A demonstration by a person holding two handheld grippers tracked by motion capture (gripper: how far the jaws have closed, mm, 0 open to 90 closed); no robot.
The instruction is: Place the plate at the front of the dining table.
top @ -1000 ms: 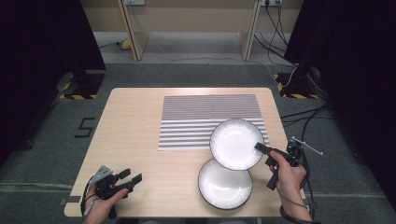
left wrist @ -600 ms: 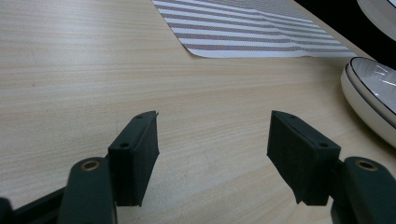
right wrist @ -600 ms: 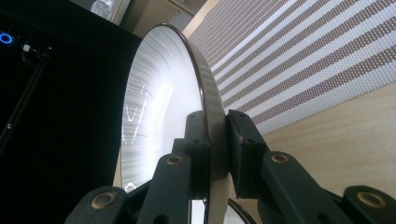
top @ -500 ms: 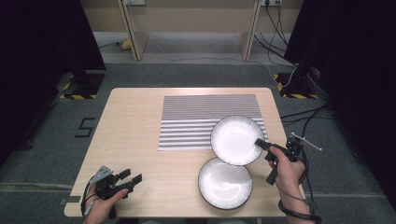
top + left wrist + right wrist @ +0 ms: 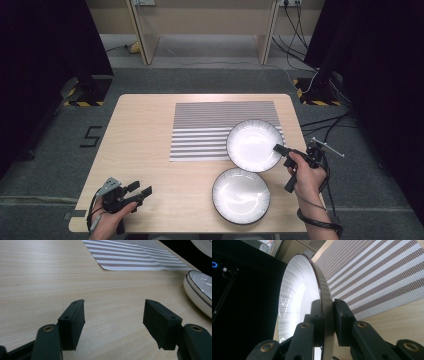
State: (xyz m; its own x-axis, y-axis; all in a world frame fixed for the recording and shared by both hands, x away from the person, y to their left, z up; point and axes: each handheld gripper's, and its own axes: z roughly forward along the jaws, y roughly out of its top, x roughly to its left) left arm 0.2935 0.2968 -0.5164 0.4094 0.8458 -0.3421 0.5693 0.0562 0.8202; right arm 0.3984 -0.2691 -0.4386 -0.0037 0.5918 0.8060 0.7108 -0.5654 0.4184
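Pale wooden surface, rectangular, set on grey floor. A striped mat lies on its far middle, flat, in the same place as a second ago.

Two white bowls with dark rims. The held bowl sits over the mat's near right corner, its rim clamped at the right edge. Against the frame a second back it has shifted slightly toward the far side and now overlaps the second bowl less; half a second ago it stood almost where it is now. In the right gripper view the held bowl appears edge-on, rim between the two pads.

The second bowl rests on bare wood near the front edge, just beside the held one, unmoved. The left gripper view catches its side at the right.

Right gripper: jaws closed on the held bowl's rim, one pad inside, one outside, hand behind it at the surface's right edge.

Left gripper: at the near left corner, jaws standing apart with nothing between them, bare wood under them. Position same as in both earlier frames.
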